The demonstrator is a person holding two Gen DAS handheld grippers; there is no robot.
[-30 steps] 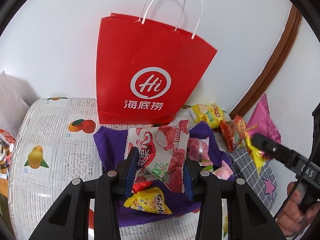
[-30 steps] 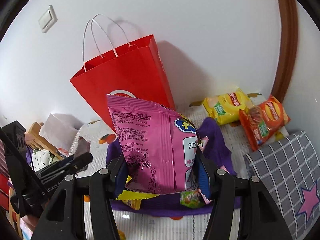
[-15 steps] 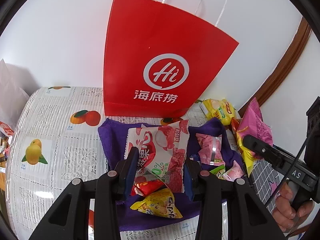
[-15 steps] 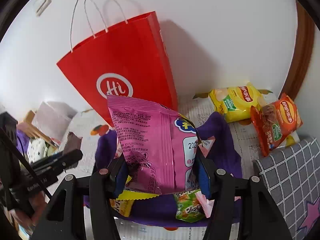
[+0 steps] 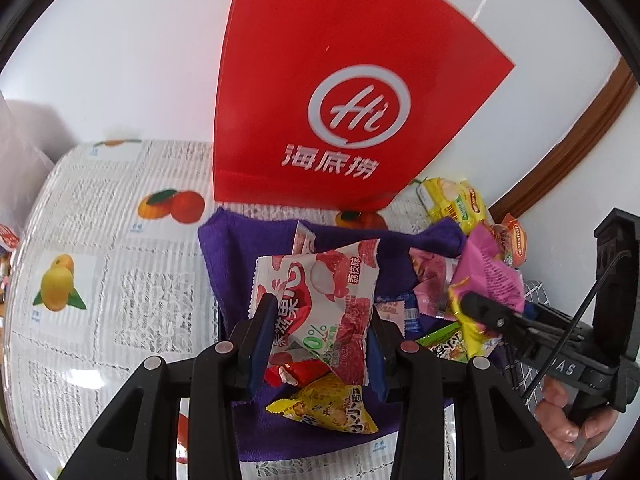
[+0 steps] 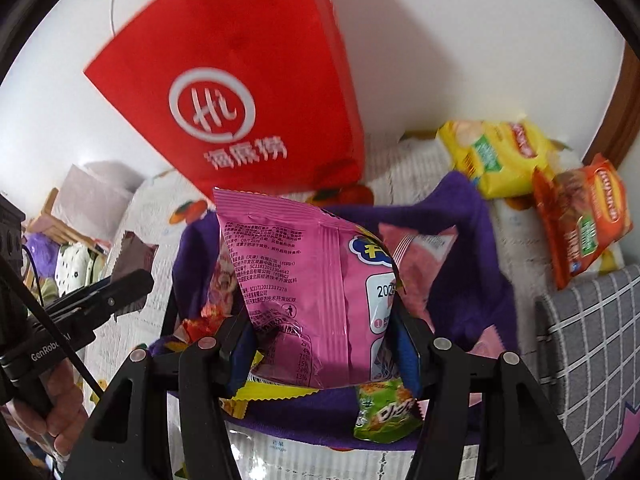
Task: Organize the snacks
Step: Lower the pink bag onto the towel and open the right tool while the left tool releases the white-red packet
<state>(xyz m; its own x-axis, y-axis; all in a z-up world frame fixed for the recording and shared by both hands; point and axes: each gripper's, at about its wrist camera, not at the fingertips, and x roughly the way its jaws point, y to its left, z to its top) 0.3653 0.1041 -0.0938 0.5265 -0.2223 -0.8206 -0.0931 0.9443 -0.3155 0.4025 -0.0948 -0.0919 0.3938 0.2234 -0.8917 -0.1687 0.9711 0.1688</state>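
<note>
L gripper point(image 5: 318, 330), bottom centre of the left wrist view, is clamped on a white-and-red lychee packet point(image 5: 320, 300); both blue pads press its lower sides, so the packet stands up off the pile w/ its printed face to the camera. Gripped low like that, prob. so the top edge leads when it goes into something.

R gripper point(image 6: 322, 346), bottom centre of the right wrist view, is clenched on a pink packet point(image 6: 308, 292), back label facing the lens, held upright above the heap. It also shows at the right edge of the left wrist view, packet crumpled in its tip.

Red paper bag point(image 5: 340, 100) stands upright in the upper middle of both views, against the white wall, just behind the purple cloth point(image 5: 224, 248). Its mouth is out of frame at the top, so can't tell if it's open wide. Judgement: the bag is the likely drop spot, and both packets are lifted ready for it.

Purple cloth sits mid-frame on the fruit-print tablecloth point(image 5: 100, 280), acting as the sorting patch: loose small snacks lie on it, e.g. a yellow packet point(image 5: 328, 410) under the L gripper and a green packet point(image 6: 384, 412) under the R one.

Yellow chip bag point(image 6: 496, 160) and orange chip bag point(image 6: 580, 216) lie off the cloth at upper right, apart from the small stuff, maybe already grouped.
</note>
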